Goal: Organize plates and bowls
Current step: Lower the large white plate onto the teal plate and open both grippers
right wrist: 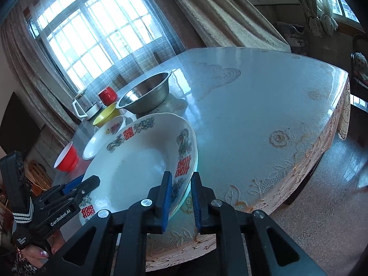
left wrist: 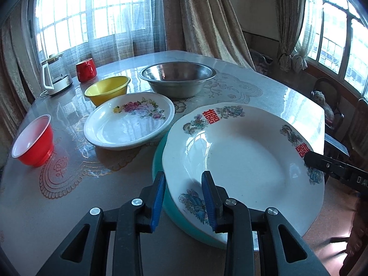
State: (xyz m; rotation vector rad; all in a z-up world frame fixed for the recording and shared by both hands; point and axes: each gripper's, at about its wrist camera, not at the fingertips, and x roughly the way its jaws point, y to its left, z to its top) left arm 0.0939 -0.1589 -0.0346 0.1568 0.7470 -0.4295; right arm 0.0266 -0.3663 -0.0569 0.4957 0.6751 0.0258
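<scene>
Left wrist view, left to right: red bowl (left wrist: 33, 141) at the table's (left wrist: 271, 92) left edge, white inside. Behind it a kettle (left wrist: 55, 76) and a red mug (left wrist: 86, 69). Then yellow bowl (left wrist: 107, 90), floral plate (left wrist: 128, 120), steel bowl (left wrist: 177, 78) at the back.

Big plate (left wrist: 243, 161) with red double-happiness marks sits nearest, on top of a teal plate (left wrist: 158, 158); only a sliver of teal rim shows on the left and near side, the rest is hidden.

Left gripper (left wrist: 184, 197): jaws spread moderately, straddling the stacked rims, left finger outside the teal edge, right finger over the big plate's rim. No pad contact visible.

Right gripper (right wrist: 181, 195): jaws part open around the big plate's right rim, one pad inside, one outside. Whether the pads touch the rim, cannot tell. In the left view only its black tip (left wrist: 322, 163) shows, cut off at the frame edge.

Right view: the big plate blocks most of the floral plate and yellow bowl.
</scene>
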